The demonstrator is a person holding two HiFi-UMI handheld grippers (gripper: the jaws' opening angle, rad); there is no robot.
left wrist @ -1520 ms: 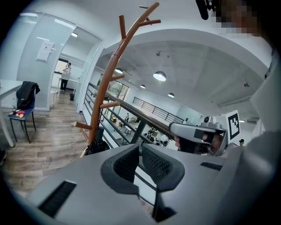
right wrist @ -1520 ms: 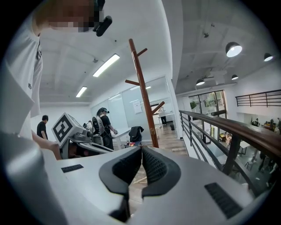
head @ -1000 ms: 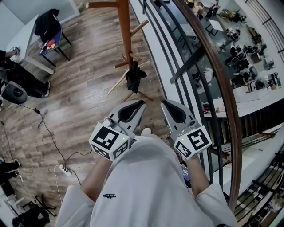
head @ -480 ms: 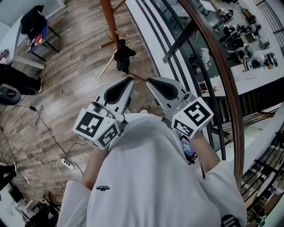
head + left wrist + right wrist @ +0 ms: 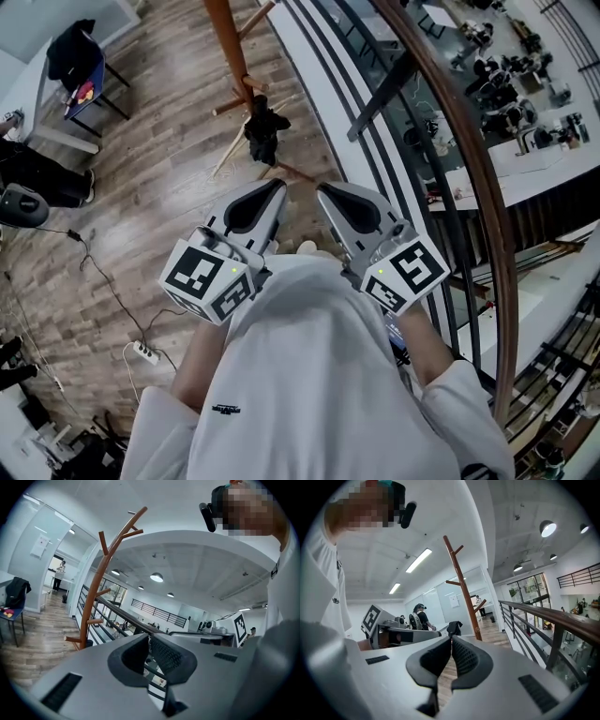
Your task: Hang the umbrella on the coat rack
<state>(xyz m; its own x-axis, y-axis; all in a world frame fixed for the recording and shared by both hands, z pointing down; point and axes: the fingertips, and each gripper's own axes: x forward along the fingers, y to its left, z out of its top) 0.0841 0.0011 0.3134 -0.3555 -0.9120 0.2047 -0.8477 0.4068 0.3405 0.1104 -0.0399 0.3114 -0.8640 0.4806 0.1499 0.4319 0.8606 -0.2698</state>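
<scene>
The brown wooden coat rack stands on the plank floor ahead of me, close to the railing. A black folded umbrella hangs on one of its lower pegs. My left gripper and right gripper are held side by side in front of my body, short of the rack, both shut with nothing between the pads. In the left gripper view the rack rises at the left beyond the shut left gripper. In the right gripper view the shut right gripper sits just below the umbrella and the rack.
A curved wooden handrail with dark bars runs along the right, with a lower floor beyond. At the upper left are a chair with a dark jacket and a white table. A cable and power strip lie on the floor.
The head view has shifted, so the rack and umbrella now show further up and left. Both grippers stay shut and side by side.
</scene>
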